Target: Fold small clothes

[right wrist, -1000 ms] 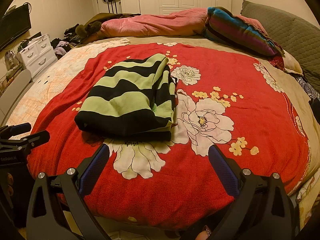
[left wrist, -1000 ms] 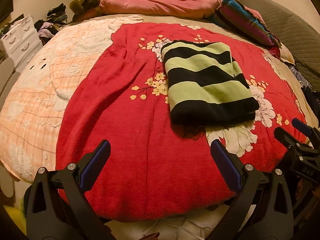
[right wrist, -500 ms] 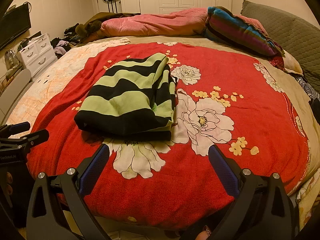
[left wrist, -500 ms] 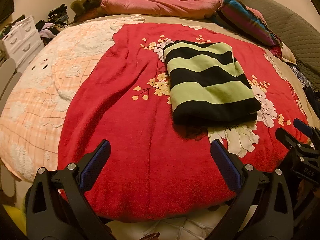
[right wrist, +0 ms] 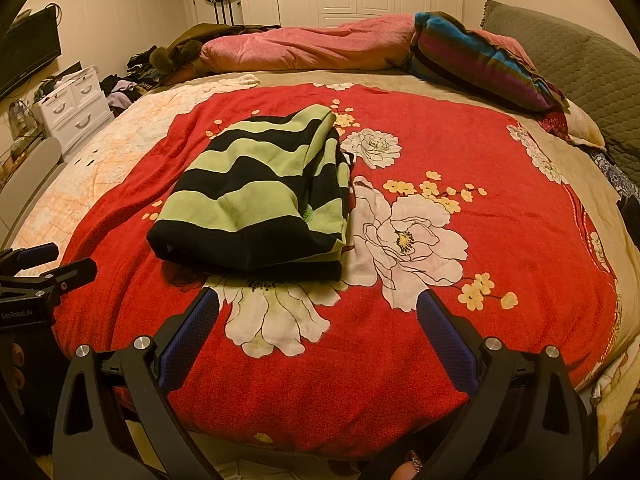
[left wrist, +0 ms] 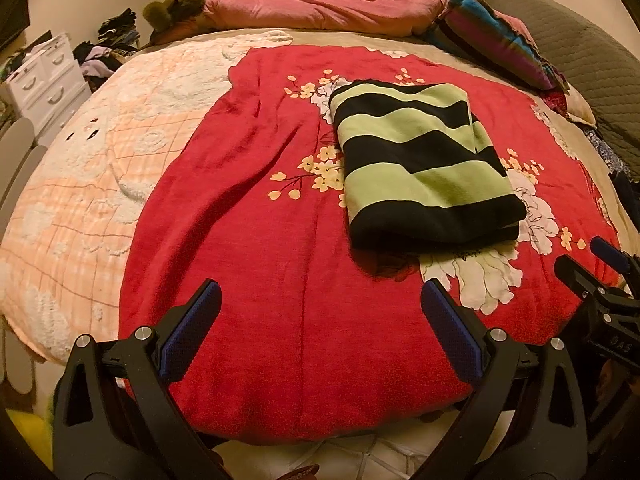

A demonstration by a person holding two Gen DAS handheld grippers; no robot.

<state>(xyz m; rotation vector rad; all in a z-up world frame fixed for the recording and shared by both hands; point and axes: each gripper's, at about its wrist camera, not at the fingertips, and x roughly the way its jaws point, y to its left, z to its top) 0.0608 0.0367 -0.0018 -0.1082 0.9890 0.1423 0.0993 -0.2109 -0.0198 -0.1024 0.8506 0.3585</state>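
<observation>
A folded garment (left wrist: 424, 168), soft knit in wavy green and black stripes, lies as a thick rectangle on a fuzzy red blanket (left wrist: 256, 240) printed with white and yellow flowers. The left gripper (left wrist: 320, 320) and right gripper (right wrist: 318, 324) hang at the near bed edge, both spread wide and empty, blue textured pads (right wrist: 188, 340) apart. A white drawer chest (right wrist: 76, 104) stands far left.

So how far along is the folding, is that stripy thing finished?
Looks done: the green-and-black striped garment lies folded into a compact rectangle on the red floral blanket. In hand: nothing; the left gripper and right gripper are both open and empty, short of it. Left: perhaps tidying its looser right edge; no other unfolded small clothes lie on the blanket.
</observation>
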